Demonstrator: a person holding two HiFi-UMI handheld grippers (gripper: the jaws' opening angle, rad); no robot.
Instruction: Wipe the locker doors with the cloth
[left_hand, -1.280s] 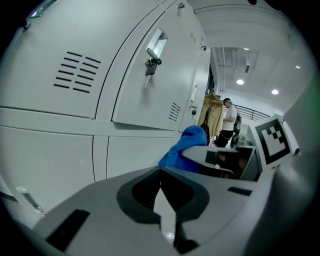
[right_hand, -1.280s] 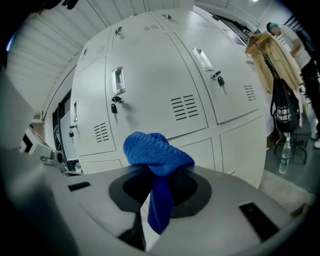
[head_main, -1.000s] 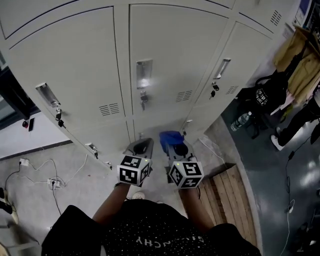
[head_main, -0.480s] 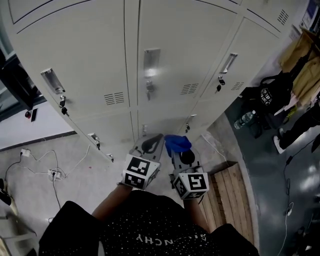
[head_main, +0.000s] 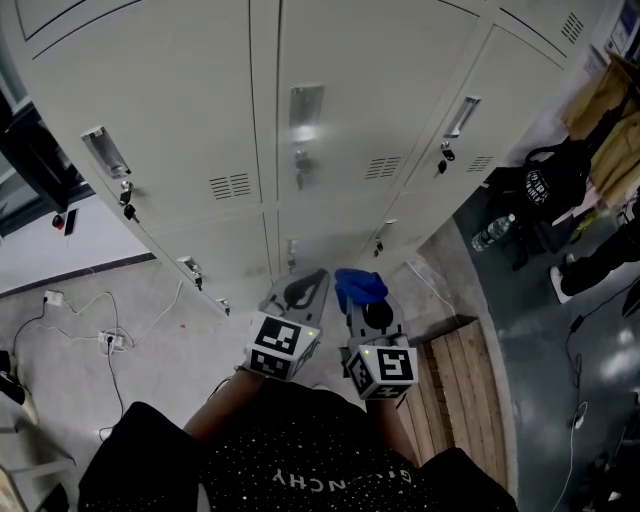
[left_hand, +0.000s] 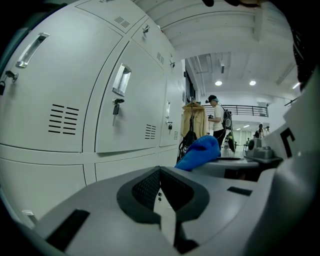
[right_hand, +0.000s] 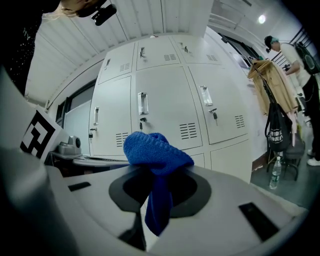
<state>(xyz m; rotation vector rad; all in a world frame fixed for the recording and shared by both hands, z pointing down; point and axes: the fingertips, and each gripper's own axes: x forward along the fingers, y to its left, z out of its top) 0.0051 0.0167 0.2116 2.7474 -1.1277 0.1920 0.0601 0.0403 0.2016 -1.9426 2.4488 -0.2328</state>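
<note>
Pale grey locker doors (head_main: 350, 100) with handles and keys fill the far side of the head view. A blue cloth (right_hand: 156, 149) is bunched between the jaws of my right gripper (right_hand: 156, 172), which is shut on it; a tail of it hangs down through the jaws. In the head view the cloth (head_main: 360, 284) sits at the right gripper (head_main: 362, 297) tip, short of the lower doors. My left gripper (head_main: 303, 290) is alongside, shut with nothing in it (left_hand: 160, 171). Neither gripper touches the lockers (left_hand: 135, 115).
A black backpack (head_main: 545, 188), a water bottle (head_main: 491, 234) and hanging coats (head_main: 612, 118) stand to the right. A wooden board (head_main: 468, 372) lies on the floor at right. Cables and a power strip (head_main: 108, 340) lie at left. A person (left_hand: 216, 119) stands far off.
Both grippers have shifted a little right and back toward my body in the head view. The cloth has stayed clamped in the right gripper.
</note>
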